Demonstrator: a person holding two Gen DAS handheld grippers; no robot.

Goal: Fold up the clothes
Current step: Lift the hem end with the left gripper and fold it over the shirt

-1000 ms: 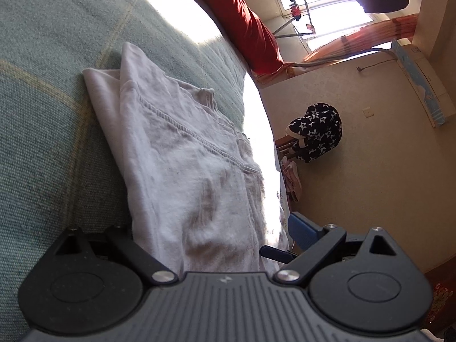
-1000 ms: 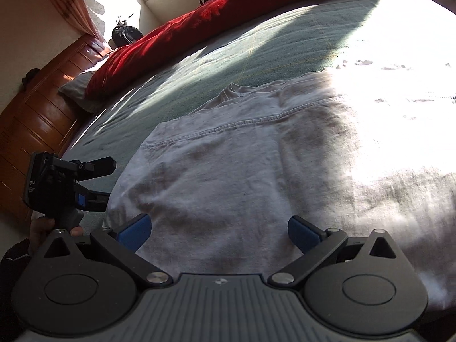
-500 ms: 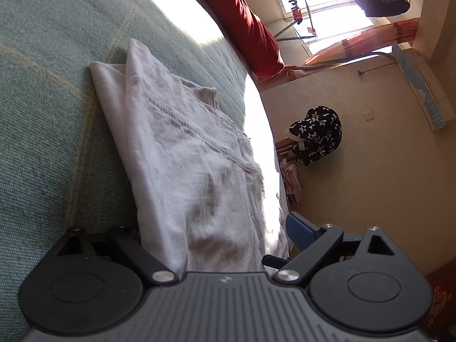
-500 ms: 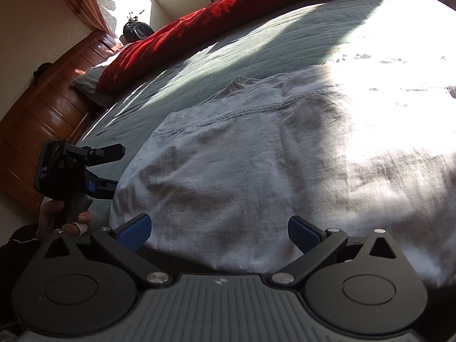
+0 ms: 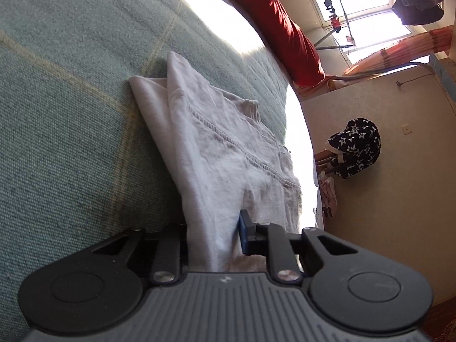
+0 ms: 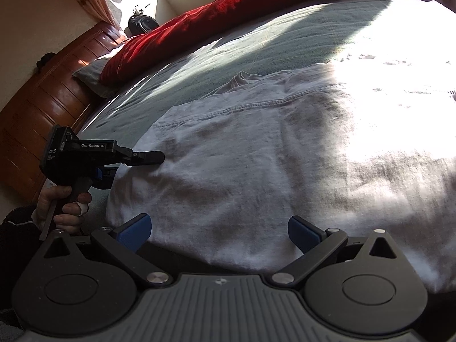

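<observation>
left tongs [image 5: 212, 238] pinch the near edge of the white cotton garment [image 6: 270, 154] on the green woven bed [image 5: 71, 99]; right tongs [image 6: 218, 232] gape apart over it.

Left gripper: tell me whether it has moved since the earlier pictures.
Yes. In the right wrist view the left gripper has moved right, away from the wooden headboard, onto the white garment edge, closing on it.

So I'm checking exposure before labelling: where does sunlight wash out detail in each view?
Left wrist view: a blown-out band along the bed's far edge, beyond the white garment, plus a bright window. Right wrist view: glare bleaches the garment's right side; its left stays shaded and readable.
</observation>
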